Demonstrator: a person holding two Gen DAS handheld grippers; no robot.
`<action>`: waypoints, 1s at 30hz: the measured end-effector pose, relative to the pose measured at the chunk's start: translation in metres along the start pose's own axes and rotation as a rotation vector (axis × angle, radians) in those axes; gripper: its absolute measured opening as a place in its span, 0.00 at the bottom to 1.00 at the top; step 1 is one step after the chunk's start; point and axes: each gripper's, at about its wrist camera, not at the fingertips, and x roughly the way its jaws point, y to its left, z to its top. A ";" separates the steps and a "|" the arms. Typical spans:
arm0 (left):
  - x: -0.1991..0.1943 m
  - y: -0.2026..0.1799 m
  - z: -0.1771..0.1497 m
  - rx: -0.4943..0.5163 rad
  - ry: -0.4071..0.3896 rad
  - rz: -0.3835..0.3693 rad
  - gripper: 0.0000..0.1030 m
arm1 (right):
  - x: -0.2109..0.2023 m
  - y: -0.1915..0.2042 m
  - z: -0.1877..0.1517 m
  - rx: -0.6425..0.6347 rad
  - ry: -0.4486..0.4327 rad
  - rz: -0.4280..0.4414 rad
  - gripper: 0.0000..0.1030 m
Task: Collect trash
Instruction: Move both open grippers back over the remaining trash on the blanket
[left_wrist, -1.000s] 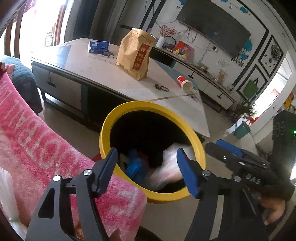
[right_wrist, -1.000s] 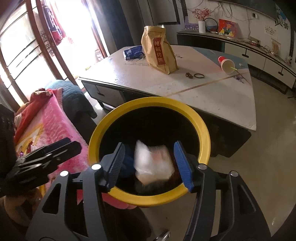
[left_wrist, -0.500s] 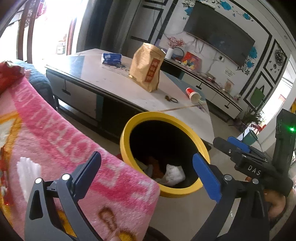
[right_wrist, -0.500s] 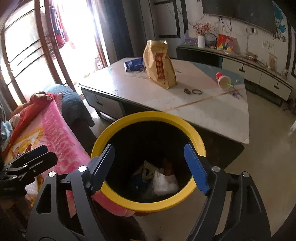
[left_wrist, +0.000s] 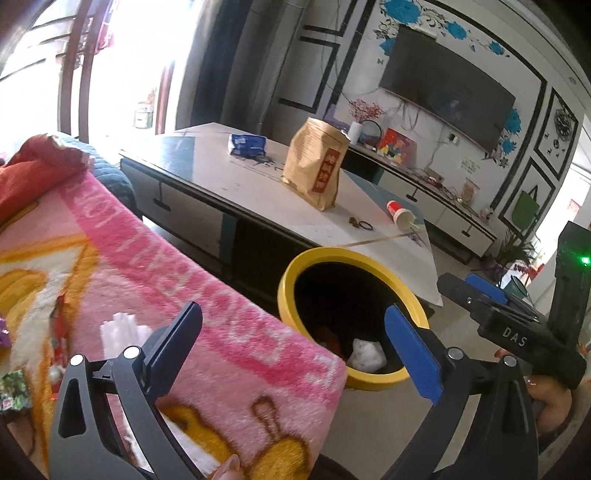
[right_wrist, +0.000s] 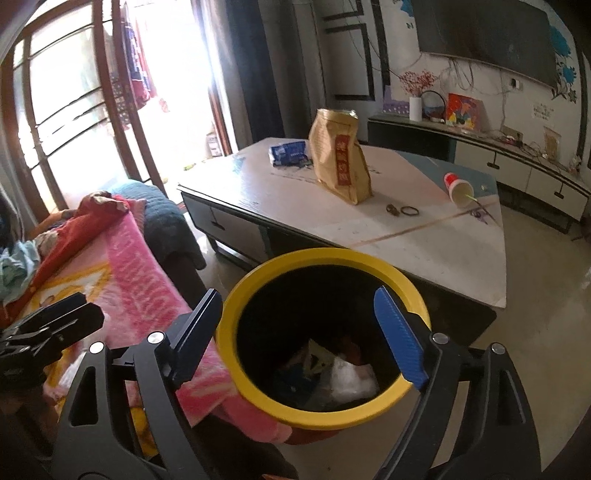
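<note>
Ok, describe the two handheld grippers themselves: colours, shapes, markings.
Both are black plastic frames with triangular cut-outs and silver rivets. The left gripper and the right gripper each have flat blue finger pads. Seen from the left wrist, the right gripper's black body carries white "DAS" lettering and a green indicator light.

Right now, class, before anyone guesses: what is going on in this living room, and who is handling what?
A person is collecting trash with a handheld gripper in each hand. Both the left gripper and the right gripper are empty, and their jaws have just been opening. They sit above the yellow-rimmed bin, where a crumpled white wrapper lies among other scraps. On the coffee table a brown paper bag, a blue packet and a tipped red cup remain uncollected.
</note>
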 end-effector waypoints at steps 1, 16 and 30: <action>-0.003 0.003 0.000 -0.004 -0.005 0.007 0.94 | -0.001 0.003 0.000 -0.010 -0.001 0.003 0.76; -0.041 0.047 -0.011 -0.070 -0.048 0.098 0.94 | -0.016 0.061 -0.012 -0.115 -0.019 0.102 0.77; -0.079 0.105 -0.025 -0.176 -0.091 0.220 0.94 | -0.017 0.118 -0.029 -0.191 0.019 0.212 0.77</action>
